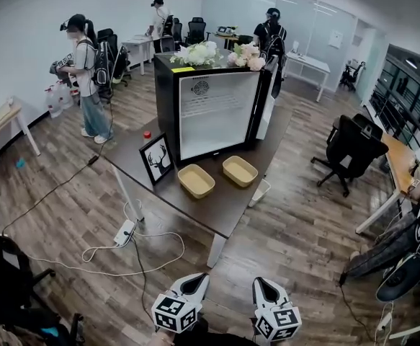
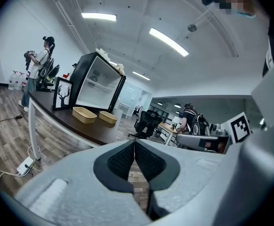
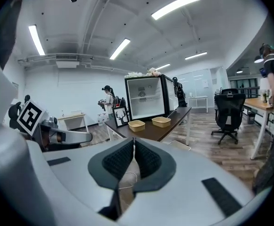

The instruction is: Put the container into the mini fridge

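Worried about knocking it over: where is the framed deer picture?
Head view: the framed deer picture stands on the dark table, just left of the left tan container, in front of the open mini fridge.

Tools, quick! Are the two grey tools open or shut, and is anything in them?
Left grey two-jaw tool: shut, empty.
Right grey two-jaw tool: shut, empty.

The dark table (image 1: 220, 209) carries the mini fridge (image 1: 211, 114), door open. Before it sit a tan container (image 1: 196, 180) and a second container (image 1: 240, 171), side by side, apart. Left stands a framed deer picture (image 1: 156, 158); behind that, a small red object (image 1: 147, 134).
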`<state>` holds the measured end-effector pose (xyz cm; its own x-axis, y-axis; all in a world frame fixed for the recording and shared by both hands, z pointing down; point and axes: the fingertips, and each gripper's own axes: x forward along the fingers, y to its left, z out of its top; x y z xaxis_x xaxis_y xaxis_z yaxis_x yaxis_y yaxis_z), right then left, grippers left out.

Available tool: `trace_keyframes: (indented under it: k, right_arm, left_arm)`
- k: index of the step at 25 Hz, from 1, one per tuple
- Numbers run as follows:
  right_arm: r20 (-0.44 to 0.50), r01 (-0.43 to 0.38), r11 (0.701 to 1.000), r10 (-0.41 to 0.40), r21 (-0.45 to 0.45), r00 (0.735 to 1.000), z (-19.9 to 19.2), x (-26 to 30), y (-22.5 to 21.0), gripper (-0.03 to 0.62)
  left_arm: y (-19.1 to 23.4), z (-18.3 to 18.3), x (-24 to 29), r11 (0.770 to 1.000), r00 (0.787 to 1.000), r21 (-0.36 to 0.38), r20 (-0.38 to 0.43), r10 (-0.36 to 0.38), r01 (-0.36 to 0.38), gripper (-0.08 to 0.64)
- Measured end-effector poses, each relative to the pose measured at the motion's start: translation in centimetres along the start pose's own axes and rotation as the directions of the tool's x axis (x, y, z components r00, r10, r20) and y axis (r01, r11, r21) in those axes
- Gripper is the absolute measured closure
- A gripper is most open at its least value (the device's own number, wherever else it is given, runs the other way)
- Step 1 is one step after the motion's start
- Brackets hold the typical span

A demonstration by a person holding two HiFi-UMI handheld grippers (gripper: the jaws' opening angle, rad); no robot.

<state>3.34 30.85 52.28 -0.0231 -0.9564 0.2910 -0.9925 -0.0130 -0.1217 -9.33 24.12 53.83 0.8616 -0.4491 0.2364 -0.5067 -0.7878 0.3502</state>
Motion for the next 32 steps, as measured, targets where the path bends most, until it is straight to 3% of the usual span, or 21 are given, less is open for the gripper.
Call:
trace_keyframes:
  k: [5, 15, 21, 28, 32]
  right_arm:
    - [-0.073, -0.045, 0.999, 0.046, 0.017, 0.996, -0.4, 4.7, 1.0, 0.572]
    - [-0.092, -0.023, 0.998, 0.028, 0.052, 0.995, -0.4, 9.9, 2.5, 0.568]
    - [-0.136, -0.003, 0.999, 0.009, 0.044, 0.991, -1.3, 11.1, 1.7, 0.548]
    - [-0.155, -0.011, 0.998, 0.02, 0.058, 0.988, -0.9, 14.5, -0.8, 0.517]
    - [-0.157, -0.058, 0.998, 0.063, 0.037, 0.986, 0.4, 18.0, -2.4, 0.509]
  left_arm:
    - [3.5, 1.4, 2.4, 1.0, 1.0, 0.016, -0.018, -0.022, 0.023, 0.551]
    - [7.7, 3.3, 4.0, 0.997, 0.996, 0.051, -0.067, -0.053, 0.056, 0.551]
    - [8.9, 2.6, 5.0, 0.997, 0.992, 0.029, -0.107, -0.064, 0.067, 0.551]
    - [11.1, 3.1, 7.2, 0.999, 0.994, 0.02, -0.103, -0.027, 0.029, 0.551]
    - [12.6, 3.8, 9.4, 1.0, 0.995, 0.013, -0.098, 0.02, -0.019, 0.551]
